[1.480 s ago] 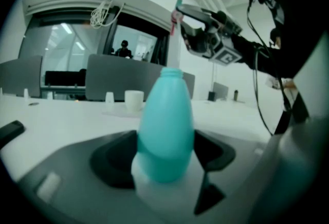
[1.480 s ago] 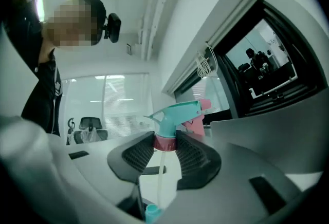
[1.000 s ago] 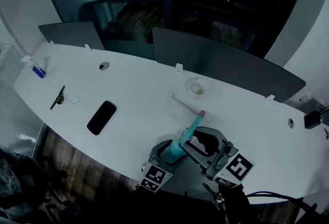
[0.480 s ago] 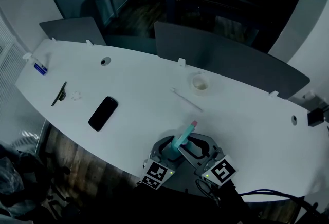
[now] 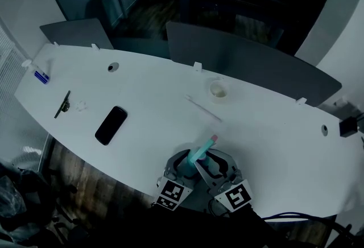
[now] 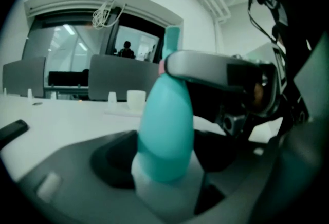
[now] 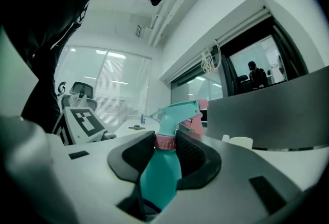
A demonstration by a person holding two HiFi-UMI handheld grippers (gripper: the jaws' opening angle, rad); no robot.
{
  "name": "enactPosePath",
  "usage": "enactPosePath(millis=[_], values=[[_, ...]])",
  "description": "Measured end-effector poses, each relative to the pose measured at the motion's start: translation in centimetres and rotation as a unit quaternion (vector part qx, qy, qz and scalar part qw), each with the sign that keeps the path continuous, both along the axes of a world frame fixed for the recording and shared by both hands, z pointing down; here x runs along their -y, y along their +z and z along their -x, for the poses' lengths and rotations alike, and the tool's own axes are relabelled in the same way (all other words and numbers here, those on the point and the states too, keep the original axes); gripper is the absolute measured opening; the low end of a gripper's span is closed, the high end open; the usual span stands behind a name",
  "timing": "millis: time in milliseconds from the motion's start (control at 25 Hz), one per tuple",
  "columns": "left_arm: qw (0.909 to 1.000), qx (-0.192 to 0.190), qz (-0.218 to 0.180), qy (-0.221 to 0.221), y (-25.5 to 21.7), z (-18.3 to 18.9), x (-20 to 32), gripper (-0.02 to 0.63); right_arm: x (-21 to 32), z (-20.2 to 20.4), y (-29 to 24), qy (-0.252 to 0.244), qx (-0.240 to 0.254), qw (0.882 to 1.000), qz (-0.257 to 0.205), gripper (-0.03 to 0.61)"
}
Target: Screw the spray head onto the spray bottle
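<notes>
Left gripper [image 5: 183,165] clamps the teal spray bottle [image 6: 165,130] low on its body, near the front edge of the white table [image 5: 148,99]; that hold should be firm. Right gripper [image 7: 167,150] pinches the pink collar [image 7: 165,141] under the spray head [image 7: 177,112]. I judge it best turned squarely with the neck, so the threads do not cross.

Your head view is dim and blue-tinted: the white table [image 5: 153,93] reads grey, and the room behind it sinks to near black. Both gripper views are much brighter, with pale light through the blinds [image 7: 121,97]. They bulge at the rims and go black in the corners. The teal bottle [image 6: 165,135] blurs close to the lens; the spray head [image 7: 177,112] stays fairly sharp.
</notes>
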State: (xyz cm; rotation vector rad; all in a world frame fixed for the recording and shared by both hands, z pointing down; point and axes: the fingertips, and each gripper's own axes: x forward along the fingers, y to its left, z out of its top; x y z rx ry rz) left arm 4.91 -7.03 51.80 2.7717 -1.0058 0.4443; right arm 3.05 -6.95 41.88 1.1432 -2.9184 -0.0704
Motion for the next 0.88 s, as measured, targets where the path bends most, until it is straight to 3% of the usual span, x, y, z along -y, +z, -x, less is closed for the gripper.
enactPosePath(millis=[80, 160, 280, 400, 480, 560, 640, 760, 880], values=[[0.9997, -0.001, 0.001, -0.025, -0.1, 0.2, 0.1, 0.344, 0.1, 0.0, 0.1, 0.013, 0.013, 1.000, 0.010, 0.129], [0.9997, -0.013, 0.002, -0.019, -0.1, 0.3, 0.0, 0.346, 0.1, 0.1, 0.1, 0.006, 0.017, 1.000, 0.018, 0.130], [0.9967, -0.017, -0.011, 0.079, -0.1, 1.4, -0.2, 0.374, -0.2, 0.1, 0.3, -0.021, 0.011, 0.999, 0.034, 0.130], [0.9808, 0.004, -0.018, 0.194, -0.2, 1.0, -0.1, 0.399, -0.2, 0.5, 0.4, -0.060, -0.012, 0.998, 0.034, 0.130], [0.9731, 0.004, -0.022, 0.229, -0.4, 0.2, -0.4, 0.341, -0.1, 0.4, 0.4, -0.072, -0.022, 0.997, 0.032, 0.130], [0.9768, -0.002, -0.028, 0.213, -0.6, -0.1, -0.4, 0.334, 0.0, 0.2, 0.3, -0.064, -0.016, 0.997, 0.027, 0.130], [0.9858, -0.004, -0.033, 0.164, -0.8, -0.2, -0.1, 0.331, 0.2, -0.2, 0.1, -0.033, -0.002, 0.999, 0.023, 0.130], [0.9976, -0.003, -0.033, 0.060, -0.9, -0.3, 0.2, 0.331, 0.5, -0.6, -0.3, 0.021, 0.016, 1.000, -0.004, 0.129], [0.9977, -0.005, -0.028, -0.062, -0.8, 0.2, 0.2, 0.331, 0.2, -0.2, 0.0, 0.044, 0.008, 0.999, -0.007, 0.129]])
